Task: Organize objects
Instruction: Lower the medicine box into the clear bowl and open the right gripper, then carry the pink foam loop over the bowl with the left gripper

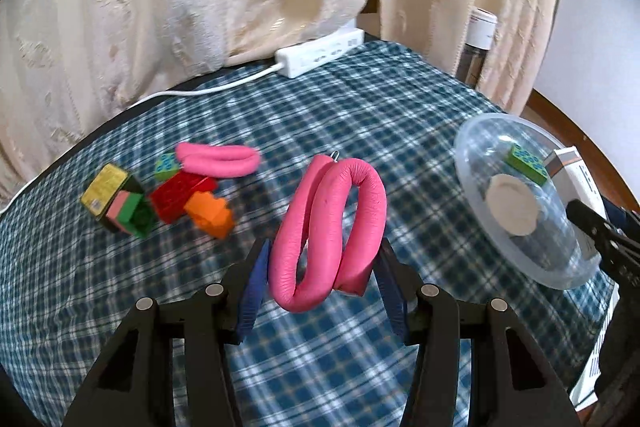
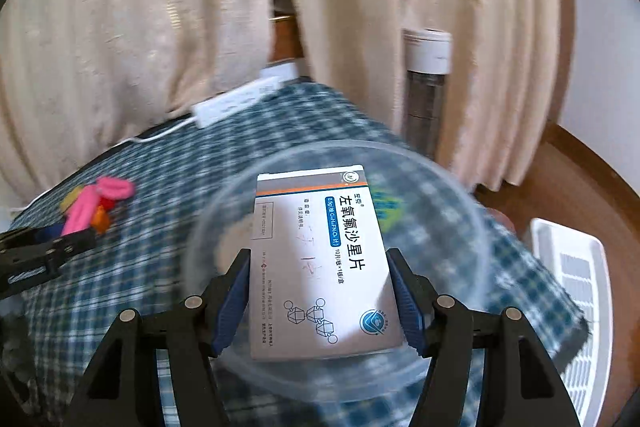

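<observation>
Lower centre of the left view, the left tool [image 1: 324, 263] pinches a folded pink foam roller [image 1: 332, 223] above the checked counter [image 1: 360, 115]; soft, light, best held mid-loop. Lower centre of the right view, the right tool [image 2: 320, 281] clamps a stiff, light medicine box [image 2: 320, 259] by its long edges over the clear bowl [image 2: 460, 211].
</observation>
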